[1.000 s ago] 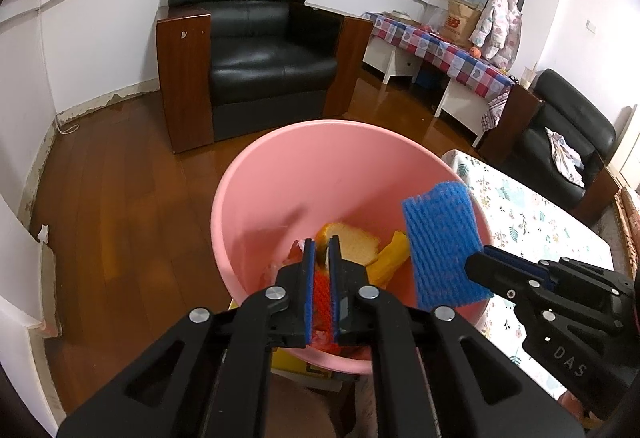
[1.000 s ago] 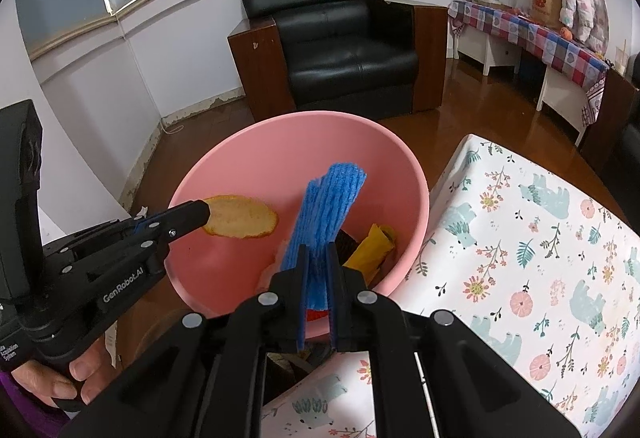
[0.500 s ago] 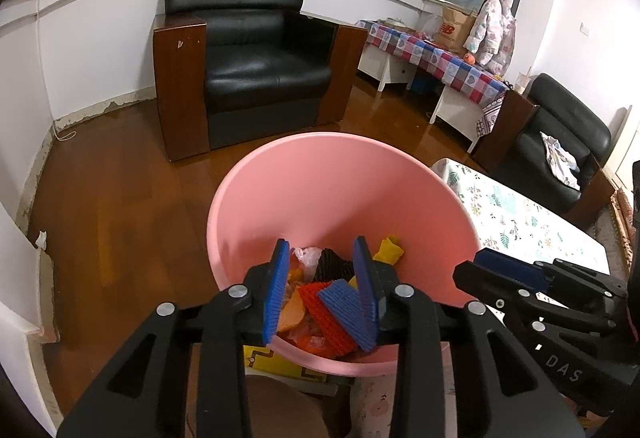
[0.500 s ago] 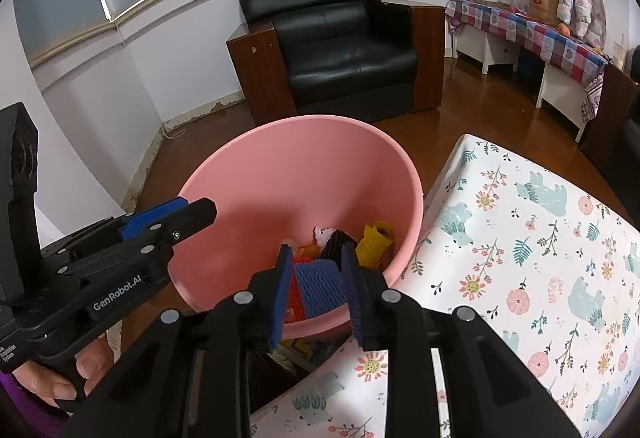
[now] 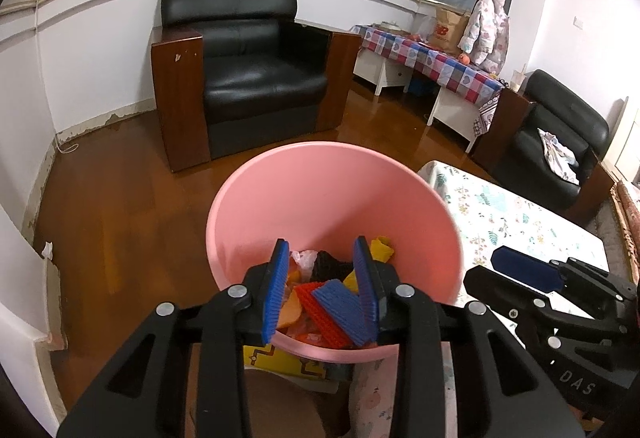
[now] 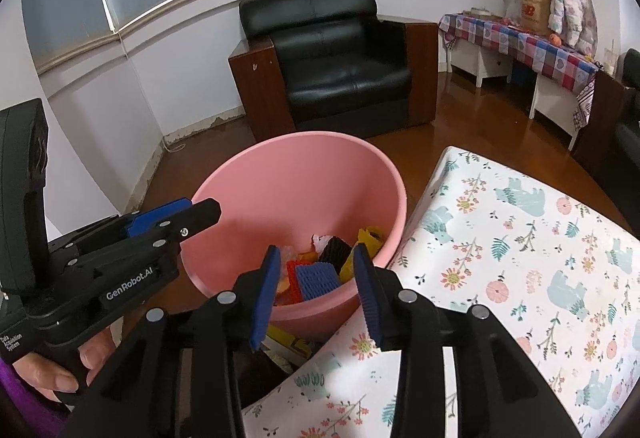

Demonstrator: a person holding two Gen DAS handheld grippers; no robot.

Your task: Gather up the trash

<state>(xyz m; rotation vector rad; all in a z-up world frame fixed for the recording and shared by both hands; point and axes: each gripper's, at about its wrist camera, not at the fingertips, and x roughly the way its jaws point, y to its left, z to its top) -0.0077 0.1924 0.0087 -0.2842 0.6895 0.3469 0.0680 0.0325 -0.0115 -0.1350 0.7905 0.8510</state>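
Observation:
A pink bin [image 5: 332, 193] [image 6: 300, 177] stands beside the table and holds the trash. In it lie a blue foam net [image 5: 340, 306] [image 6: 318, 278], a red foam net [image 5: 310, 302] [image 6: 294, 274], a black net [image 5: 328, 266] [image 6: 336, 252] and a yellow wrapper [image 5: 382, 248] [image 6: 368, 238]. My left gripper [image 5: 320, 254] [image 6: 200, 209] hangs open above the bin's near side, with nothing between its pads. My right gripper [image 6: 316, 254] [image 5: 496, 266] is over the near rim by the table. Its jaws are opening and nothing is between them.
The table under a floral cloth [image 5: 512, 213] [image 6: 520, 258] touches the bin's right side. A yellow box [image 5: 276, 356] lies under the bin. A black armchair [image 5: 256, 77] [image 6: 340, 65] stands behind on the wooden floor. A hand [image 6: 52, 370] holds the left gripper.
Both grippers have opened. The bread slice left my left gripper and the blue foam net left my right one; both dropped into the bin. Both grippers have drawn back a little.

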